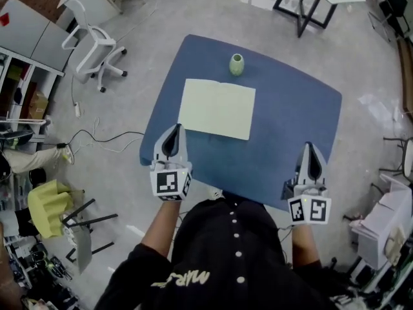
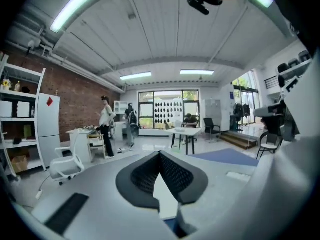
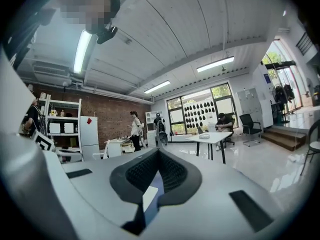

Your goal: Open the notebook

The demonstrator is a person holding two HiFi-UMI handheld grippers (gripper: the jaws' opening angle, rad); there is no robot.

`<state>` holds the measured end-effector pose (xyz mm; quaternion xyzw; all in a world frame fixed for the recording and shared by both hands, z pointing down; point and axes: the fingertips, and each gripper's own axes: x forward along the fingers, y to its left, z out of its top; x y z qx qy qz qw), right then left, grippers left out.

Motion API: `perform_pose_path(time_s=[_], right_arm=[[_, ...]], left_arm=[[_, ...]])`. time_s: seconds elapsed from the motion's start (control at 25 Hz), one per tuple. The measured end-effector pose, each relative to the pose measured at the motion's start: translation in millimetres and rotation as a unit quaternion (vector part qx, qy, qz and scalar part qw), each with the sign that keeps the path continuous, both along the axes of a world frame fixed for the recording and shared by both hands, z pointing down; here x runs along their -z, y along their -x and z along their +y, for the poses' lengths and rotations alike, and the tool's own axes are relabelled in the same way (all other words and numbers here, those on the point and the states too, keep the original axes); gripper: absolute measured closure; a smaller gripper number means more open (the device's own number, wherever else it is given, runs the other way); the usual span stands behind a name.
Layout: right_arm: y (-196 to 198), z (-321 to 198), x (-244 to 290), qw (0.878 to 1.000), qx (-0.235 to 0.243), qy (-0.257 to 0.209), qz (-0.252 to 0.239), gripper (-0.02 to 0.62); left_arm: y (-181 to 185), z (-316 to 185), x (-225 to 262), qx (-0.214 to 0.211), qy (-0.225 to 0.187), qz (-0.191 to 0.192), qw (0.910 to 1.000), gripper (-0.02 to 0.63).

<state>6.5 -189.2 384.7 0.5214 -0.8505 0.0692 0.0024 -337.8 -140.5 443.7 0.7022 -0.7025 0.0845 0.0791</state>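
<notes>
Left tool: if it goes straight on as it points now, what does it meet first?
Likely nothing near: the left tool points about level over the table, so it should pass above the notebook into open room. Depth is uncertain.

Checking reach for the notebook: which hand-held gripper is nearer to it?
The left hand-held gripper, just off the near left corner of the notebook; the right hand-held gripper is far off to the other side.

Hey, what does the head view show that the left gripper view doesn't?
Only the head view clearly shows the open notebook and green vase on the blue table, plus the right tool. Only the left gripper view shows ceiling lights, a brick wall and a standing person. Both show the left tool, shut and empty, and a white chair.
</notes>
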Motion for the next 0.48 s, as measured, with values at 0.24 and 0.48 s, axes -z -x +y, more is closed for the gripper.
perform_pose_path(time_s=[0.24,0.48], right_arm=[[17.4,42.3,62.3,0.999,0.014,-0.051,0.001,0.595],[14.3,70.4,107.6,0.996,0.011,-0.083,-0.004,0.594]], left_arm=[[-9.9,49.1,103.3,-0.041,-0.090,0.029,0.9946,0.603],[-8.4,93.4,163.3,-0.037,-0.140,0.051,0.9881,0.603]])
